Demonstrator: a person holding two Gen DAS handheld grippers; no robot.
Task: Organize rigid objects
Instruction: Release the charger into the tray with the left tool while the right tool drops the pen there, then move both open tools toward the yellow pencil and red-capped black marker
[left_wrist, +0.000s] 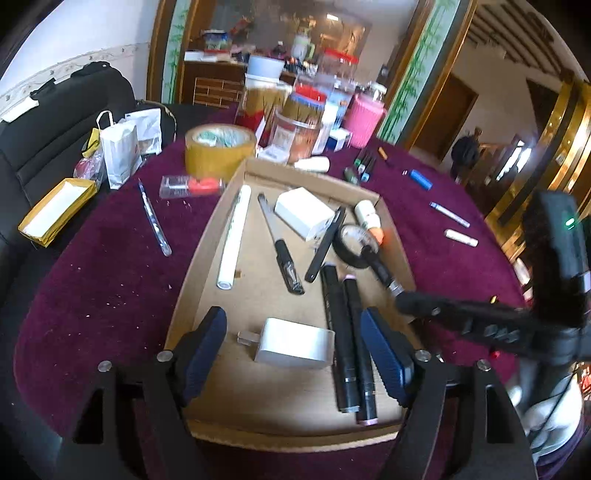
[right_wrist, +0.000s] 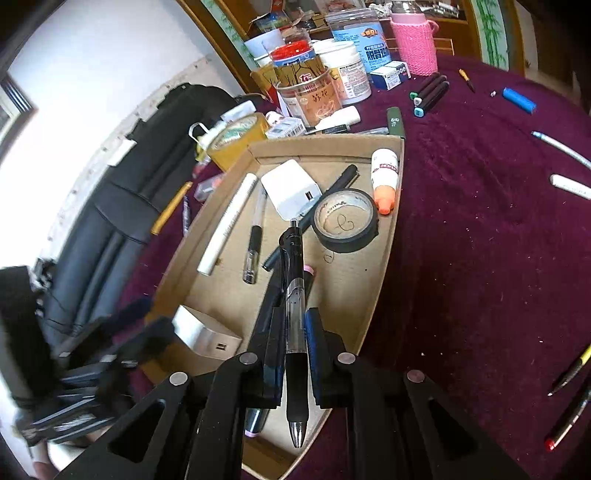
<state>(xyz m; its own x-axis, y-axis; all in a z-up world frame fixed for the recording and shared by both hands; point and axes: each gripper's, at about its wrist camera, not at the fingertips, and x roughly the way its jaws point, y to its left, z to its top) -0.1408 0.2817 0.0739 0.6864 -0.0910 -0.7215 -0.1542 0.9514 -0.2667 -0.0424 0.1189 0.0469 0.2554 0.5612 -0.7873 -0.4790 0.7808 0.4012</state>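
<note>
A shallow cardboard tray (left_wrist: 236, 177) sat in the middle of a round counter (left_wrist: 92, 266) covered in dark purple cloth.

In the left wrist view, the left tongs (left_wrist: 293, 345) hovered over the near end of the tray with their blue-padded jaws spread wide and nothing gripped. Between the jaws, lying on the tray floor, were a white charger block (left_wrist: 295, 343) and two black markers (left_wrist: 345, 339) side by side. Farther up the tray, toward twelve o'clock, lay a long white tube (left_wrist: 234, 236), a clear-capped pen (left_wrist: 280, 243), a white box (left_wrist: 304, 212), a roll of black tape (left_wrist: 351, 243) and a glue stick (left_wrist: 369, 218) with an orange cap at about one o'clock.

In the right wrist view, the right tongs (right_wrist: 295, 354) were closed tight on a black click pen (right_wrist: 294, 295). The pen ran lengthwise between the pads, its metal tip toward six o'clock and its clip end toward twelve, held above the near half of the tray. In the left view these tongs came in from three o'clock, their tips over the tray's right edge.

On the cloth outside the tray, a blue lighter (right_wrist: 519, 99) lay at about one o'clock in the right view, with several dark markers (right_wrist: 430, 92) just to its left. A wide roll of tan packing tape (left_wrist: 219, 147) stood at eleven o'clock beyond the tray in the left view, with a loose pen (left_wrist: 155, 218) on the cloth at about ten. Jars and a pink knitted bottle cover (right_wrist: 413, 40) crowded the far edge of the counter.
</note>
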